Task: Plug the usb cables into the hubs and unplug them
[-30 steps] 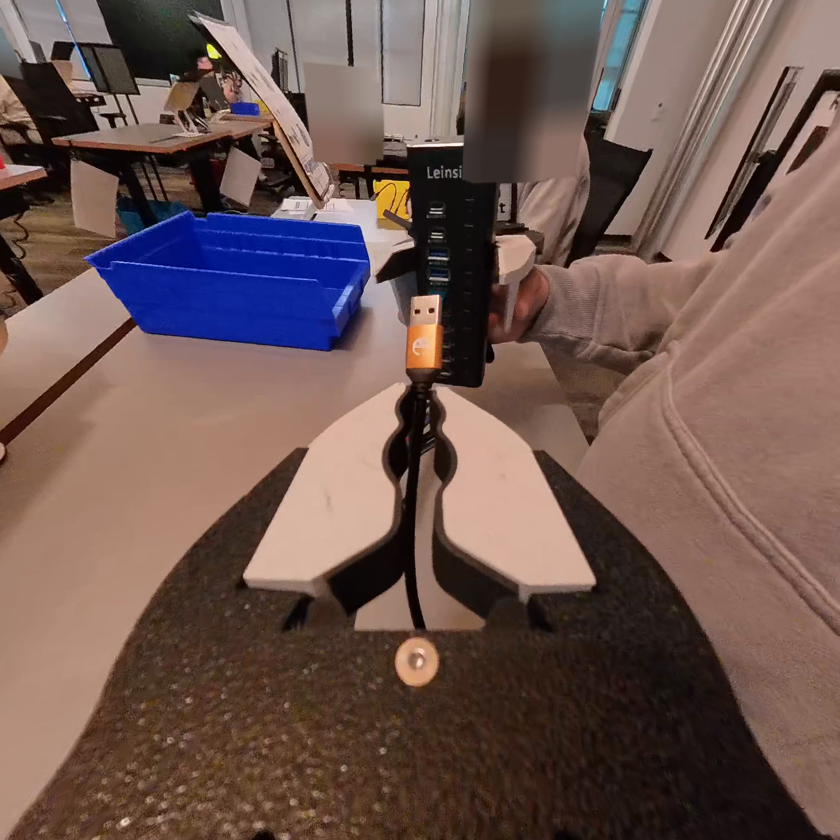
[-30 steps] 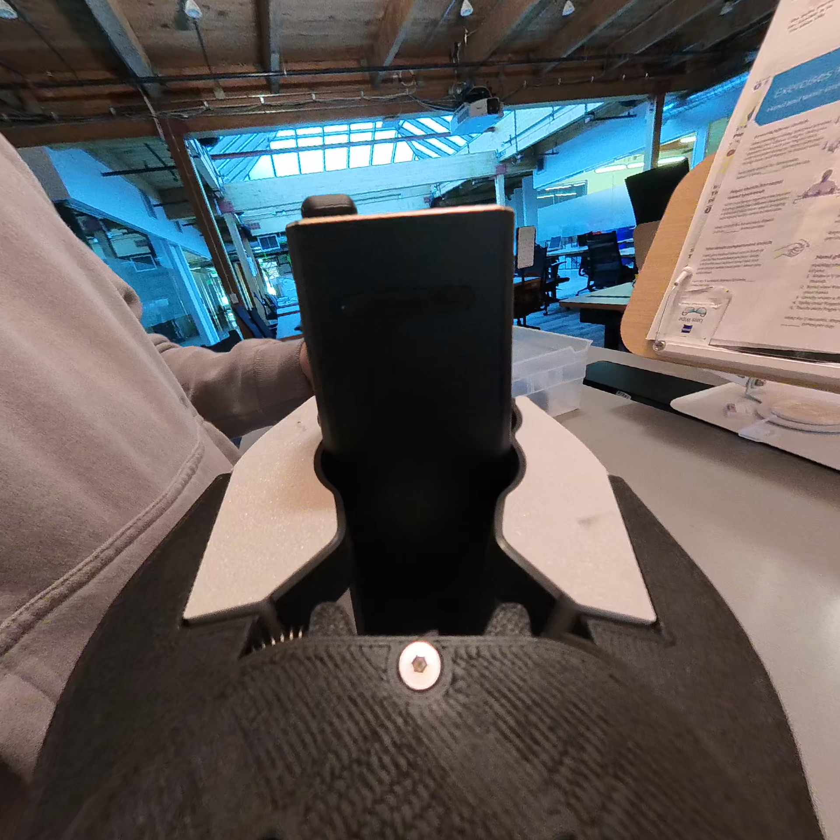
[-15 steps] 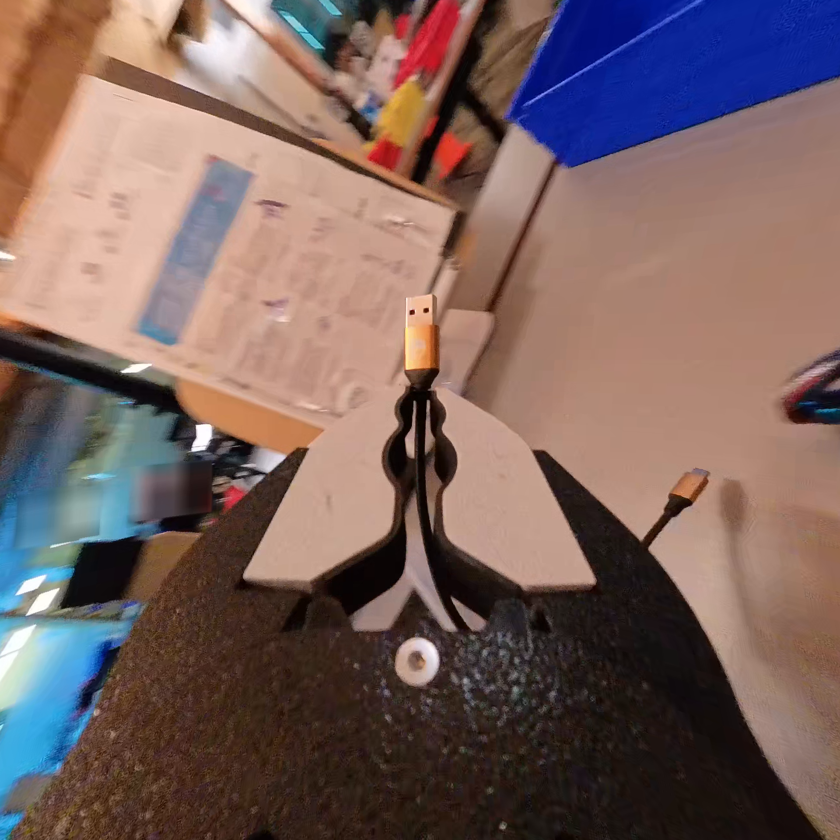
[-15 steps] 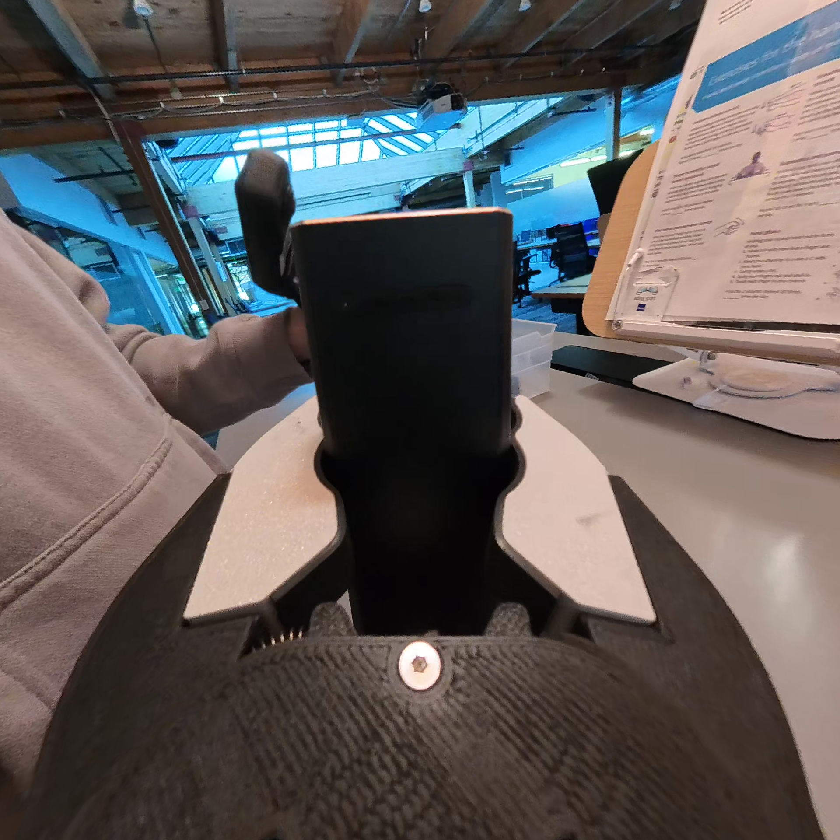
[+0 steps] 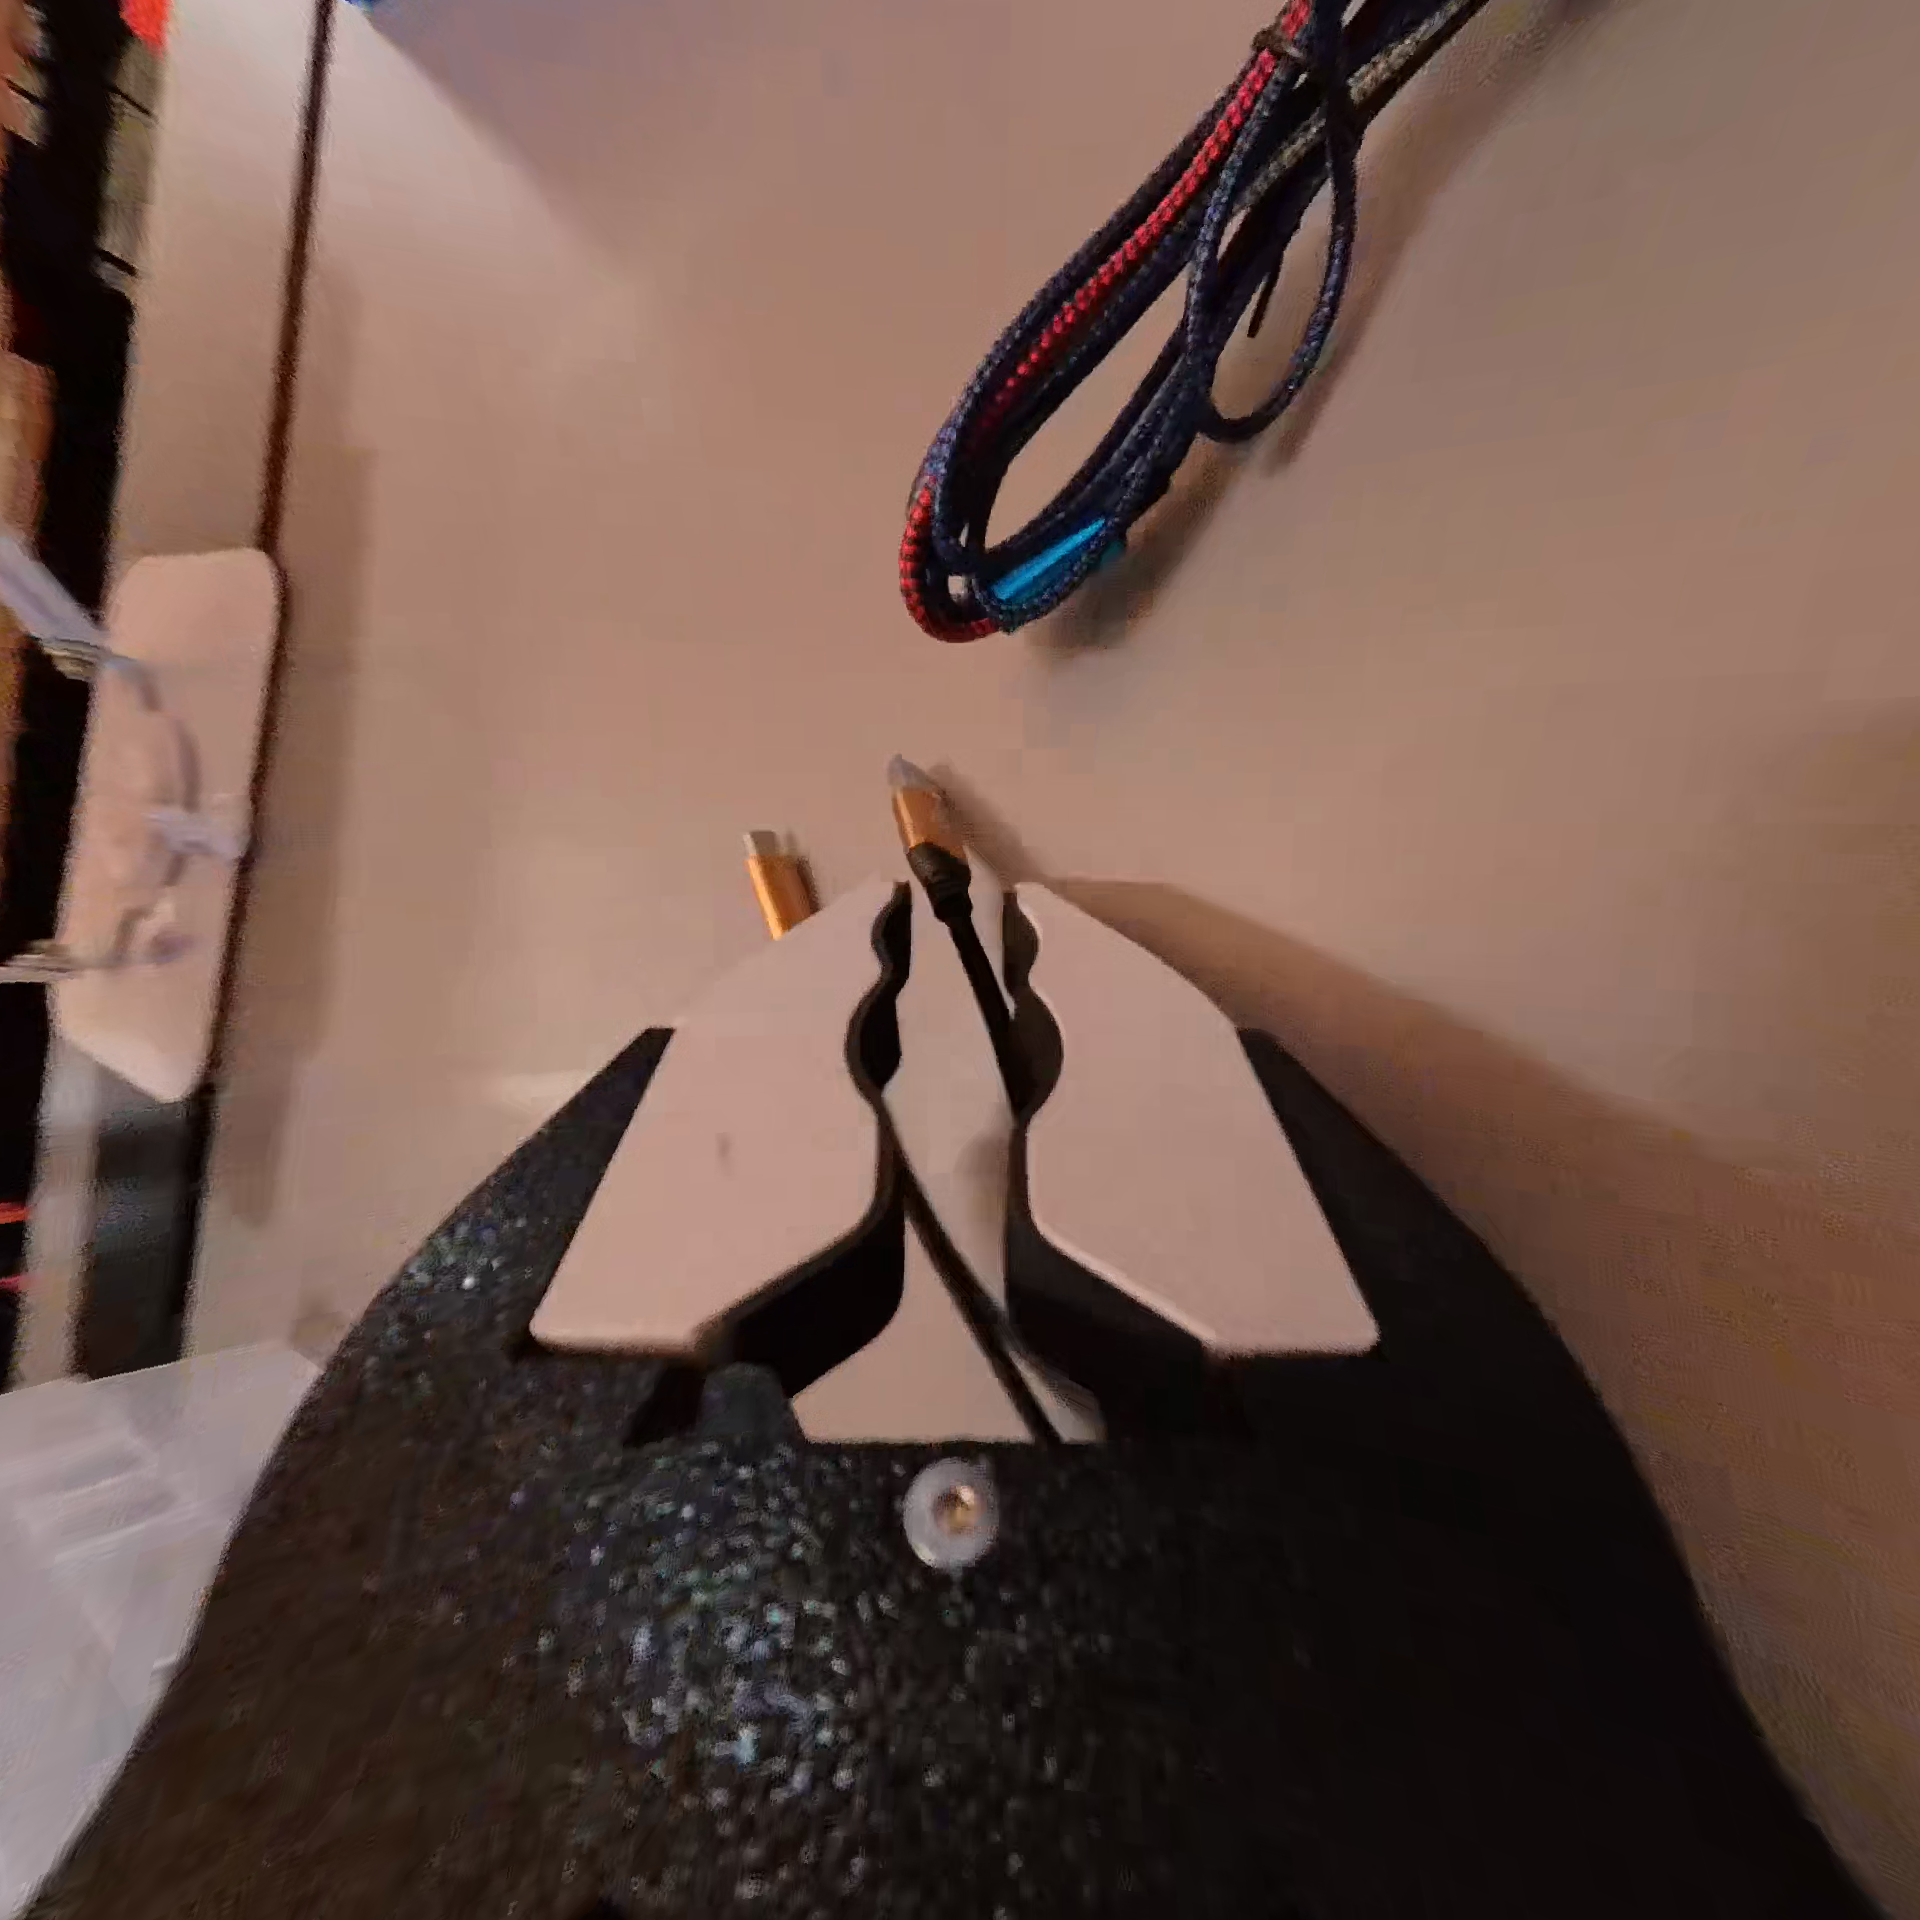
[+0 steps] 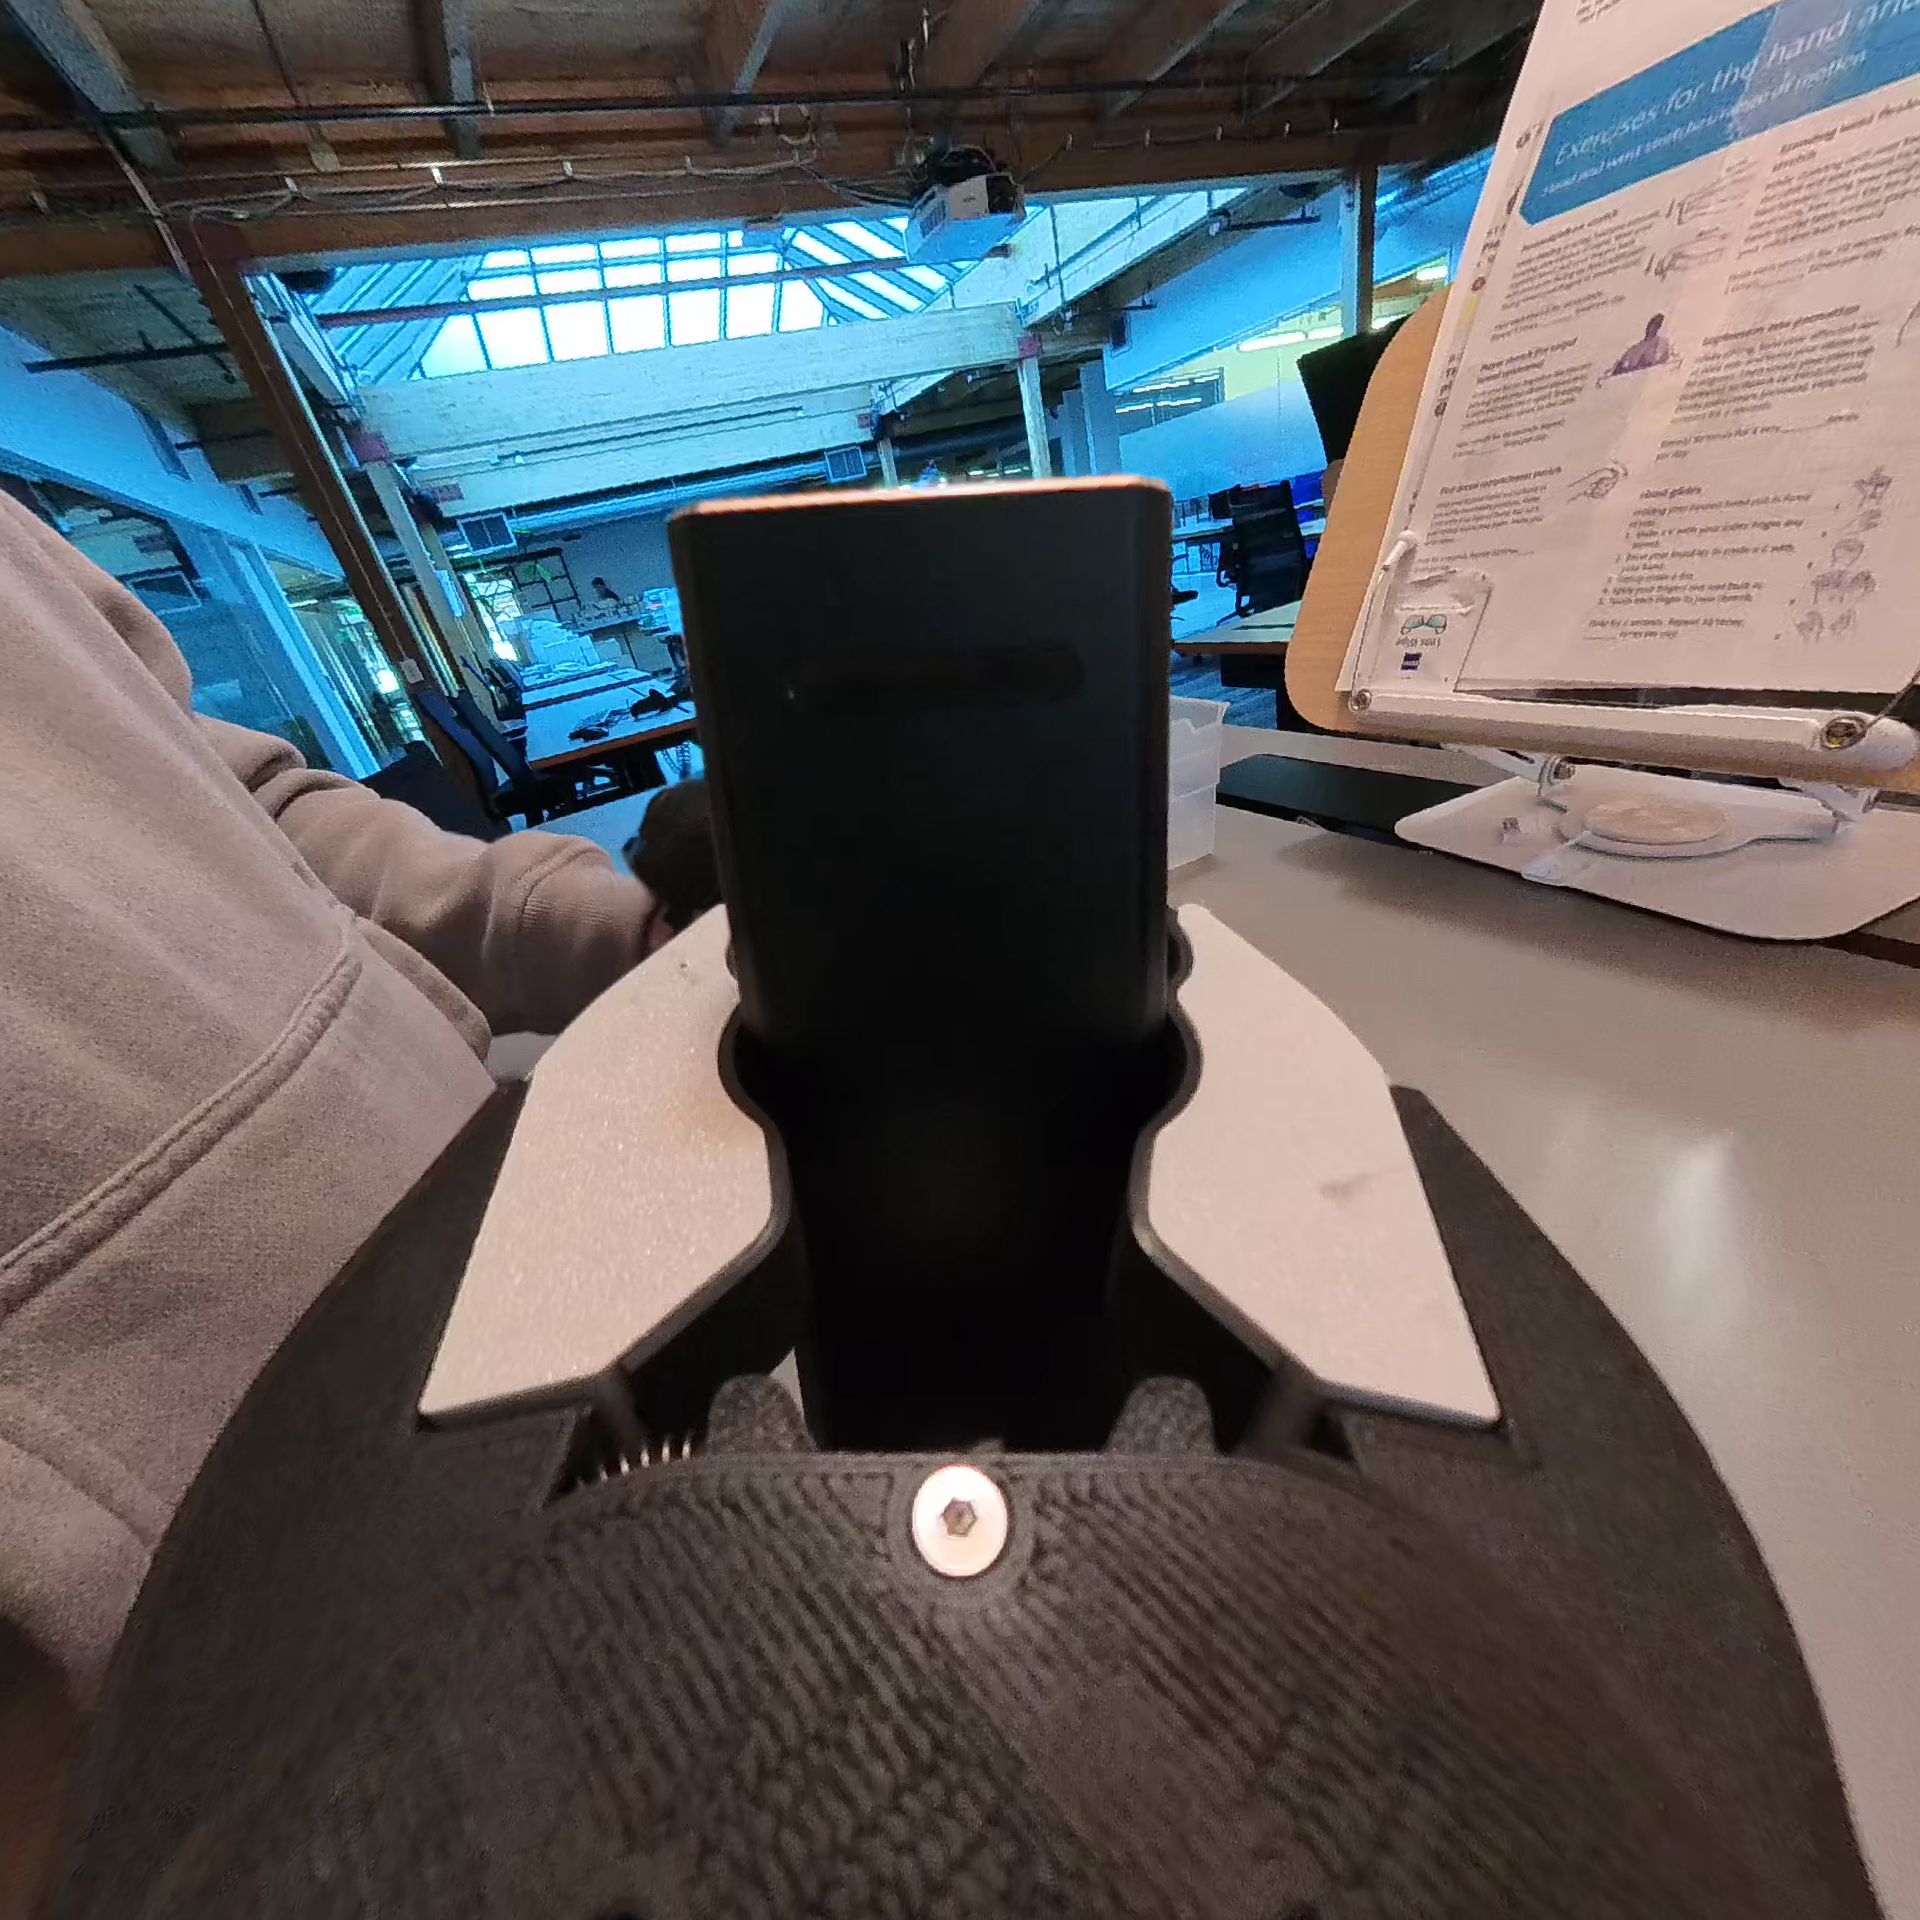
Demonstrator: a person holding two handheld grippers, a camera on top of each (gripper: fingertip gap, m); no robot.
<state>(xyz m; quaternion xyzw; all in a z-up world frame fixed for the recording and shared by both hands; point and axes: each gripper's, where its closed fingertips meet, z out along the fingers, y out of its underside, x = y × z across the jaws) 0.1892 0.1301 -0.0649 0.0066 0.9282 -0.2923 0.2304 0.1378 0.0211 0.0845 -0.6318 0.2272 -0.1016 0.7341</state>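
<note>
Now left gripper [image 5: 956, 894] pitched down at table [image 5: 623, 520], jaws parted; orange-plug cable [image 5: 925, 821] loose between fingers, long axis forward, tip at tabletop. Right gripper [image 6: 956, 987] clamps upright hub [image 6: 925, 779], well apart.

Black cable [image 5: 977, 977] with orange plug on table, black hub [image 6: 935, 831] held upright

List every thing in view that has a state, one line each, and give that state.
left claw: open, black cable loose between its fingers
orange USB plug: unplugged, tip at the table
second orange plug: unplugged, on the table
braided cables: bundled, lying unplugged
right claw: shut on hub
hub: held upright
</note>
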